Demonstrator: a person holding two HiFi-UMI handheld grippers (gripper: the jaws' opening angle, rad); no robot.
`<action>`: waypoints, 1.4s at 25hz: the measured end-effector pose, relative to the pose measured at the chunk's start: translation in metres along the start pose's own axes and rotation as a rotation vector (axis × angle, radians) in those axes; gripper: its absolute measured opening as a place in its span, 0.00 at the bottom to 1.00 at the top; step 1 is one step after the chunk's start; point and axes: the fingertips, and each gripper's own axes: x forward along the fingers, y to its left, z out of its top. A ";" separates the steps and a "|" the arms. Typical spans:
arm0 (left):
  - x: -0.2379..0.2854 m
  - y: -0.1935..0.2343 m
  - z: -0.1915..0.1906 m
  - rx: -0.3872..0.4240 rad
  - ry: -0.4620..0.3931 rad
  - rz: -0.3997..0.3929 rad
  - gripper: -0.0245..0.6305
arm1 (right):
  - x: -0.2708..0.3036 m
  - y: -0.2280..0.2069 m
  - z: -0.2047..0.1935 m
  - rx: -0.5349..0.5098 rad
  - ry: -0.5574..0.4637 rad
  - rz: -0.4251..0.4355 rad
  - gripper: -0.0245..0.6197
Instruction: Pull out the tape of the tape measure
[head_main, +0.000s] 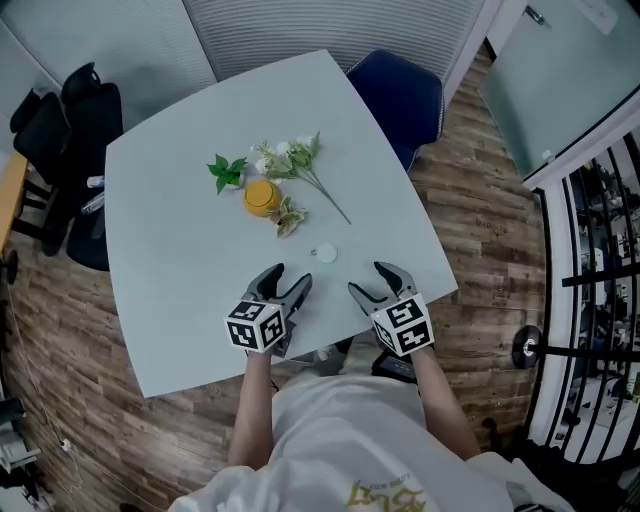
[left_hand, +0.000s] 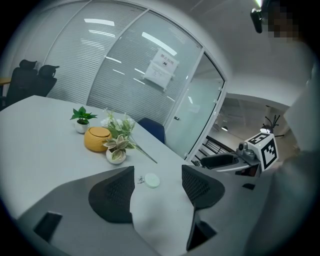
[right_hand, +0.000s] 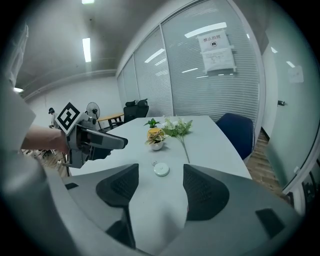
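Note:
A small round white tape measure (head_main: 324, 253) lies flat on the pale table (head_main: 180, 300), just beyond both grippers. It shows between the jaws in the left gripper view (left_hand: 151, 180) and the right gripper view (right_hand: 161, 170). My left gripper (head_main: 284, 281) hovers near the table's front edge, open and empty. My right gripper (head_main: 372, 279) is beside it, also open with nothing between its fingers. Each gripper sees the other: the right gripper (left_hand: 220, 161) and the left gripper (right_hand: 102, 141).
Behind the tape measure stand an orange round pot (head_main: 261, 196), a small potted succulent (head_main: 288, 216), a tiny green plant (head_main: 228, 173) and a spray of white flowers (head_main: 295, 160). A blue chair (head_main: 400, 95) is at the far side, black chairs (head_main: 65, 130) at the left.

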 end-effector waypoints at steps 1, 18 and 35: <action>0.002 0.001 0.000 -0.002 0.003 -0.002 0.47 | 0.004 -0.001 0.001 -0.007 0.004 0.004 0.48; 0.033 0.025 -0.003 -0.053 0.063 -0.023 0.47 | 0.050 -0.005 -0.005 -0.067 0.086 0.065 0.48; 0.061 0.058 -0.025 -0.105 0.169 -0.013 0.47 | 0.116 0.000 -0.019 -0.176 0.214 0.152 0.48</action>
